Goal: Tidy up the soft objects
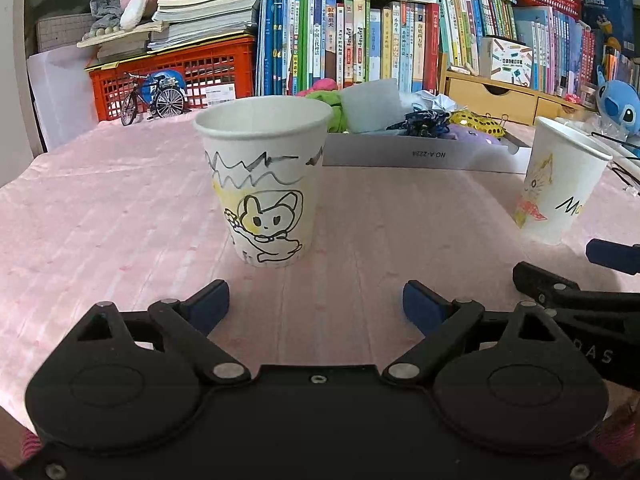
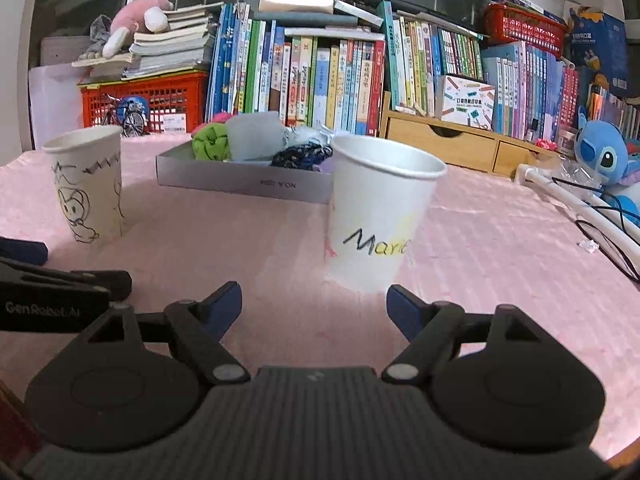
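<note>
Left gripper [image 1: 316, 300] and right gripper [image 2: 314, 302]: black linkage arms, blue fingertip pads, silver pivot pins (lettering "GenRobot.AI").

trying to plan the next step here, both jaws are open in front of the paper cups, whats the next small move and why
Probably ease the left gripper forward so its open jaws straddle the cup with the drawn animal. That cup stands upright just ahead of the pads, untouched, and the soft items still lie in the grey tray behind it. The right gripper faces the lettered cup likewise.

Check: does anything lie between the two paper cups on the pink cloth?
Nothing; bare pink cloth separates the rabbit cup from the "Marie" cup, clearest in the right wrist view.
</note>
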Tool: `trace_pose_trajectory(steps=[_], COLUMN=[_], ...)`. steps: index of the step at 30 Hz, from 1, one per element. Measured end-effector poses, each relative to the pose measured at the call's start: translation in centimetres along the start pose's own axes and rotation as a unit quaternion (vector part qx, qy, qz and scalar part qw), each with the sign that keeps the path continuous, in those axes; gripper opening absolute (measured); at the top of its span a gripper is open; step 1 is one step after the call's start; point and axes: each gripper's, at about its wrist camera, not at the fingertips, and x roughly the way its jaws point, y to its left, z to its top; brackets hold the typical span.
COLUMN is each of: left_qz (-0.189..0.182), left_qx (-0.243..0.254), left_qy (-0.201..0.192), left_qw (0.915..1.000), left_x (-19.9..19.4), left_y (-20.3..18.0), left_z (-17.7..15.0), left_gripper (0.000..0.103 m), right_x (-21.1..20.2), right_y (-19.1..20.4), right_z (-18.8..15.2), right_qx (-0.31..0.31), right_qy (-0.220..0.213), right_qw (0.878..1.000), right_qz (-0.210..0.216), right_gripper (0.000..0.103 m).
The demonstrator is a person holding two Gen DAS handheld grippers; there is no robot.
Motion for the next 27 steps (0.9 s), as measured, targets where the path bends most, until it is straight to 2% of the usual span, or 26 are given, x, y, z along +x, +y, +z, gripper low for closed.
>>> trace_pose_trajectory(steps=[14,27], left_qz=[-0.012,-0.017], left_qx=[-0.001,-0.011], left_qy=[0.003,0.002], left_qw=[0.9999,0.9998], left_x=[-0.1,0.0], left_y=[-0.3,0.0], left_z=[0.7,1.1], left_gripper=[0.094,0.098], right_x=[0.2,0.3], right_y=[0.0,-0.1], right_z=[0.5,0.5], right_qx=[0.001,0.004], right_qy=[-0.007,-0.009], right_qw=[1.0,1.0], right_qz=[0.001,-0.001], right_gripper=[0.088,0.088])
